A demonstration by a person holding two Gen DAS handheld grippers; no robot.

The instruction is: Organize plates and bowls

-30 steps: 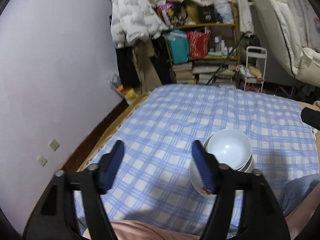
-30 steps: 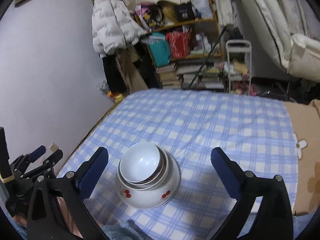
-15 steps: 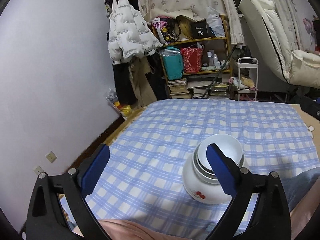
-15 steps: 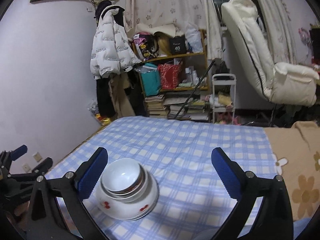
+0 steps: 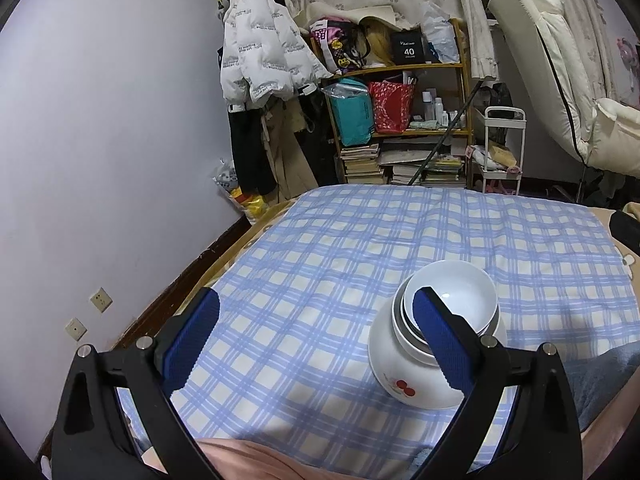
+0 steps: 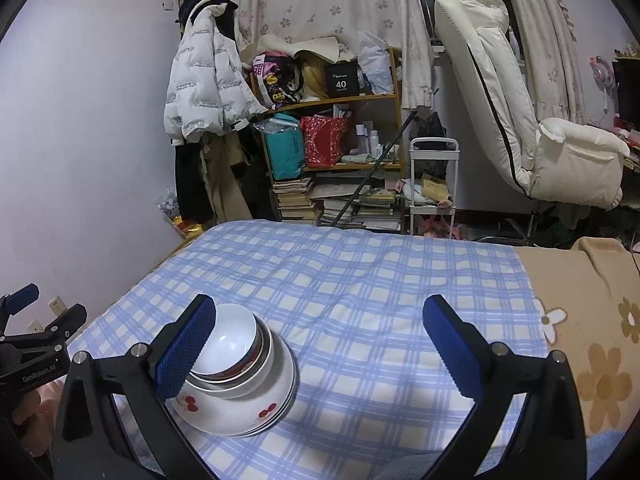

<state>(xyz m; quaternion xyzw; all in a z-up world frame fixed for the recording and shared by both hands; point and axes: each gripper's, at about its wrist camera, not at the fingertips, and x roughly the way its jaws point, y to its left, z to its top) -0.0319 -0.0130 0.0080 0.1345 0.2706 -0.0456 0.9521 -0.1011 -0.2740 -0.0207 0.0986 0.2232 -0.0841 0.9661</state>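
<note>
widening since earlier: left hand-held gripper (image 5: 316,336) jaws, empty; bowl stack (image 5: 438,336) unmoved.

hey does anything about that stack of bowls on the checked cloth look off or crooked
Yes. The stack of bowls leans: the top white bowl and those under it sit tilted inside the cherry-print bowl instead of nesting level. Nothing looks spilled or broken, and both grippers are clear of it.
</note>
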